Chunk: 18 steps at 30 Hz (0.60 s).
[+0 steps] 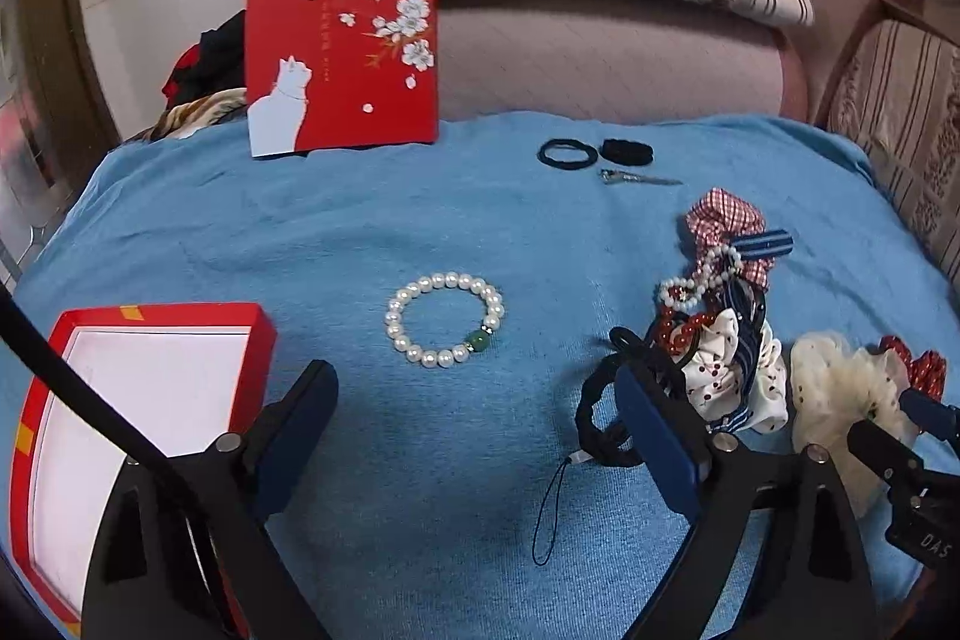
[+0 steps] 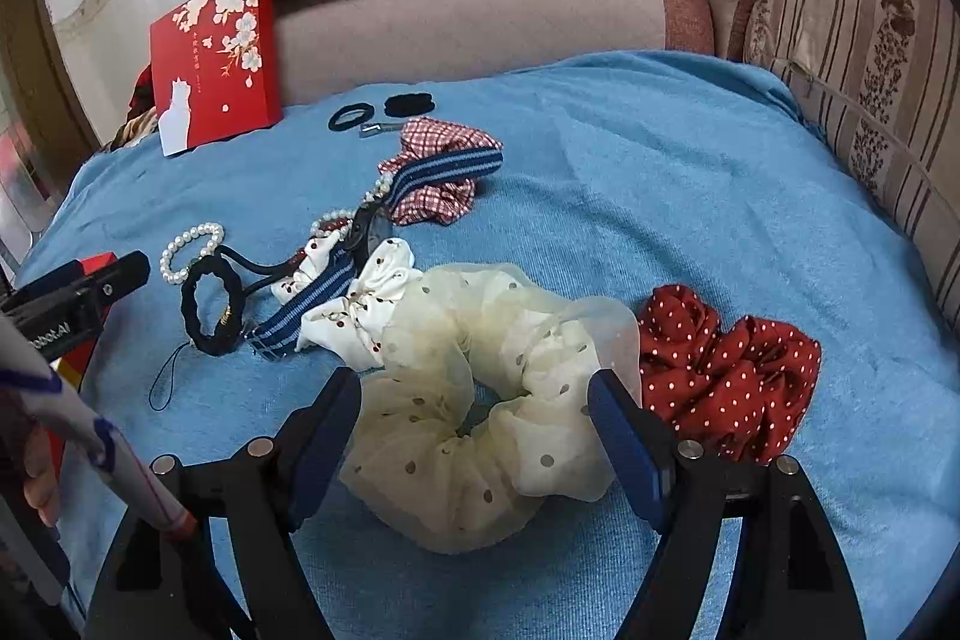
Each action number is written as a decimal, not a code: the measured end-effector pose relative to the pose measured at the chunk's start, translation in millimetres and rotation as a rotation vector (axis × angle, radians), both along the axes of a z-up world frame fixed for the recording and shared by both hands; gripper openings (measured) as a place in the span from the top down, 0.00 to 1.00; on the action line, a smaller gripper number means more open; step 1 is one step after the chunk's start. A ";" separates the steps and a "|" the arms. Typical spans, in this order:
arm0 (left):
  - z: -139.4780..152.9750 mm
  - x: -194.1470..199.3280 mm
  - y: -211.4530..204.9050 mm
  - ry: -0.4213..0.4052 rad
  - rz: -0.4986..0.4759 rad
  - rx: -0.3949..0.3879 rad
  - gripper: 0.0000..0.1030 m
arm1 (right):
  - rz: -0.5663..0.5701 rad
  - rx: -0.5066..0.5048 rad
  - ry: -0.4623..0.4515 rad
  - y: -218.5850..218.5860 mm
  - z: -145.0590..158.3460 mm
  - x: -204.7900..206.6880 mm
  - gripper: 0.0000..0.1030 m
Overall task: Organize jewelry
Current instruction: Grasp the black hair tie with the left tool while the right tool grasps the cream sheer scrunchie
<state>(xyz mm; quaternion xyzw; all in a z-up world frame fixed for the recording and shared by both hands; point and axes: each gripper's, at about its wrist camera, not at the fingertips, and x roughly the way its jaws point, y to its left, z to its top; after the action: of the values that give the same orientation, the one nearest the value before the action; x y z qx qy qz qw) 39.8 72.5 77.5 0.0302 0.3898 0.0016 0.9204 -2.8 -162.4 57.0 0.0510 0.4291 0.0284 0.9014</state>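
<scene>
A pearl bracelet (image 1: 445,319) with a green bead lies on the blue towel (image 1: 420,220), just ahead of my open, empty left gripper (image 1: 474,388). An open red box (image 1: 150,400) with a white lining sits at the left. My right gripper (image 2: 474,400) is open, its fingers on either side of a cream dotted scrunchie (image 2: 468,400) without closing on it. A red dotted scrunchie (image 2: 726,370) lies to its right. A heap of scrunchies, a pearl string and a striped band (image 2: 372,244) lies beyond. The bracelet also shows in the right wrist view (image 2: 189,250).
The red box lid with a white cat (image 1: 342,52) leans against the sofa at the back. Two black hair ties (image 1: 594,152) and a metal clip (image 1: 636,178) lie at the far edge. A black hair tie (image 1: 600,418) and a thin cord (image 1: 552,514) lie by my left gripper's right finger.
</scene>
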 end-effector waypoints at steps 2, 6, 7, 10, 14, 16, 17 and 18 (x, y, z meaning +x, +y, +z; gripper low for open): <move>-4.7 5.0 -0.1 0.023 -0.009 -0.006 0.19 | -0.005 0.021 0.010 -3.3 -2.2 -0.1 0.20; -16.3 17.3 5.0 0.082 -0.035 -0.100 0.23 | -0.002 0.065 0.031 -7.9 -7.8 1.3 0.20; -20.2 21.1 7.3 0.099 -0.045 -0.139 0.23 | 0.002 0.069 0.032 -7.9 -9.2 1.4 0.20; -29.4 28.0 8.3 0.132 -0.070 -0.211 0.23 | 0.012 0.088 0.034 -7.1 -12.3 3.2 0.20; -42.1 34.1 4.5 0.174 -0.109 -0.276 0.24 | 0.028 0.111 0.036 -5.3 -14.9 5.0 0.20; -48.0 36.0 2.6 0.194 -0.122 -0.298 0.26 | 0.039 0.130 0.031 -4.3 -14.5 3.8 0.20; -51.6 37.4 1.8 0.209 -0.129 -0.312 0.29 | 0.043 0.136 0.026 -3.8 -13.6 3.3 0.20; -54.5 38.7 1.0 0.218 -0.135 -0.326 0.36 | 0.048 0.142 0.020 -3.4 -12.4 3.1 0.20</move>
<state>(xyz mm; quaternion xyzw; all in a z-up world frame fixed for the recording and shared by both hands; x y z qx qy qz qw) 78.4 73.5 23.0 -0.0929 0.4794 -0.1265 0.8635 0.3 -165.7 44.6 0.1045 0.4360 0.0799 0.8903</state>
